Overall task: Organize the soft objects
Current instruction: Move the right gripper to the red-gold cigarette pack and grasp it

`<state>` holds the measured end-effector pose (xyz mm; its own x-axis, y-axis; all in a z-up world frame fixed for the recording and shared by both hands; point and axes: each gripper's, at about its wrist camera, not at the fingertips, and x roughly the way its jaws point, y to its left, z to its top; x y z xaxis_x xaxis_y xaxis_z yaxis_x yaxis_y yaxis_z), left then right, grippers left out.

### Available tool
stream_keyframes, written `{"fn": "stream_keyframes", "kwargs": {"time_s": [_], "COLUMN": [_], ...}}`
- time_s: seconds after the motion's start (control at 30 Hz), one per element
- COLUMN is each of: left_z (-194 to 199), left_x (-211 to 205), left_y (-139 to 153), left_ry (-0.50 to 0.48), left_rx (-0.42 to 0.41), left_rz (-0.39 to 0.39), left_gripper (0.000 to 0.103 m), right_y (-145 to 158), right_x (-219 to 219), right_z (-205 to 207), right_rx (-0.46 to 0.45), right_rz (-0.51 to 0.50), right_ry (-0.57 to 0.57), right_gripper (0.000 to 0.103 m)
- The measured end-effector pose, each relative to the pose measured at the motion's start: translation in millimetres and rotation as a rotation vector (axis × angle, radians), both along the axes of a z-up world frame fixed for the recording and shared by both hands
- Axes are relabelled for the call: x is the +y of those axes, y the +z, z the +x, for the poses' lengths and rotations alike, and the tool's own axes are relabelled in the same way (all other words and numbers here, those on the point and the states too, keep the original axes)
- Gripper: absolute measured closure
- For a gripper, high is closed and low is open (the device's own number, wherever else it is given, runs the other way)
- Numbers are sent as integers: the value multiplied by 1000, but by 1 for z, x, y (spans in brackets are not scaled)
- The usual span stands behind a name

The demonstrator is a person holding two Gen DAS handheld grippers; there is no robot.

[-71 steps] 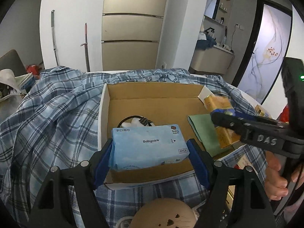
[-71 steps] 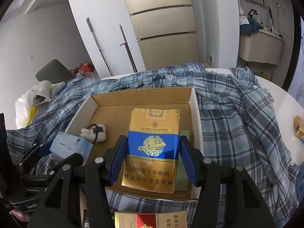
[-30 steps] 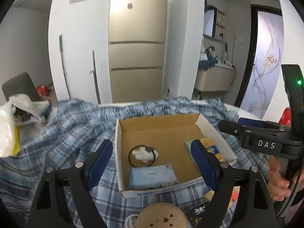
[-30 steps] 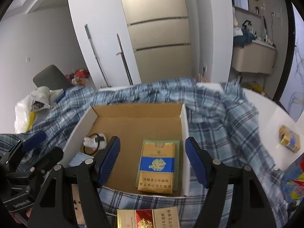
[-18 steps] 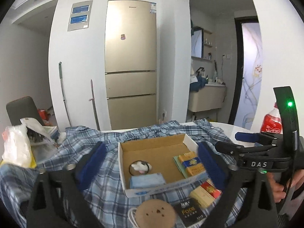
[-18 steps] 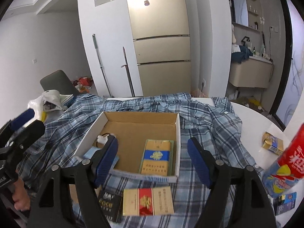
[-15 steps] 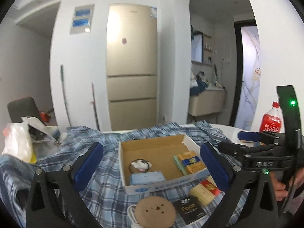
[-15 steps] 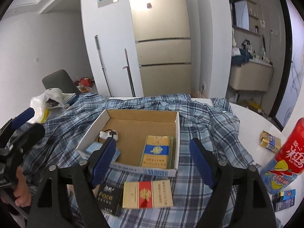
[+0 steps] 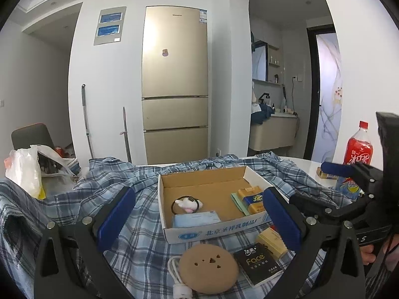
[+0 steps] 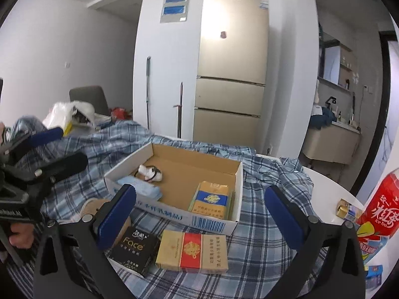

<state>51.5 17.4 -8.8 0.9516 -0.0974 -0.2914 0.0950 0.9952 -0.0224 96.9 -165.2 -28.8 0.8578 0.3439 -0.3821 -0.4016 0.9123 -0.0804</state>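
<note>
An open cardboard box [image 9: 212, 231] [image 10: 172, 210] sits on a blue plaid shirt [image 9: 74, 206] [image 10: 271, 174]. Inside lie a light blue wipes pack [image 9: 197, 218] [image 10: 139, 186], a hair tie with a white plush charm [image 9: 185, 203] [image 10: 149, 170], and a gold and blue cigarette pack [image 9: 251, 199] [image 10: 212, 199] on a green cloth [image 9: 238, 200]. My left gripper [image 9: 198, 220] is open and empty, held back above the table. My right gripper [image 10: 199, 214] is open and empty too; it also shows in the left wrist view [image 9: 331, 182].
In front of the box lie a black Face pack [image 9: 259, 261] [image 10: 134, 249], a gold and red cigarette pack [image 10: 193, 251] [image 9: 273, 243] and a round tan disc [image 9: 208, 267] with a white cable. A red soda bottle [image 9: 357, 149] [image 10: 379, 209] stands right. A white plastic bag [image 9: 22, 169] lies left.
Both grippers let go of the wipes pack and the cigarette pack inside the box, opened, and pulled back and up. The box now looks smaller and farther away.
</note>
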Motion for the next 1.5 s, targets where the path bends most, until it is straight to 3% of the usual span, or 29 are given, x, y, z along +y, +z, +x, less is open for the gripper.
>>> {"fn": "stream_keyframes", "kwargs": {"time_s": [0.43, 1.07, 1.17, 1.5], "left_z": [1, 1, 3, 14], "left_x": [4, 5, 5, 10], "left_y": [0, -1, -2, -9], "left_ry": [8, 13, 12, 15], "left_rx": [-2, 12, 25, 89], "left_rz": [-12, -25, -19, -40], "left_gripper": [0, 0, 0, 0], "right_y": [-6, -9, -11, -55], "right_x": [-17, -14, -9, 7], "right_z": [19, 22, 30, 60], "right_rx": [113, 140, 196, 504], "right_rz": [78, 65, 45, -58], "right_ry": [-45, -49, -53, -44], "right_gripper": [0, 0, 0, 0]}}
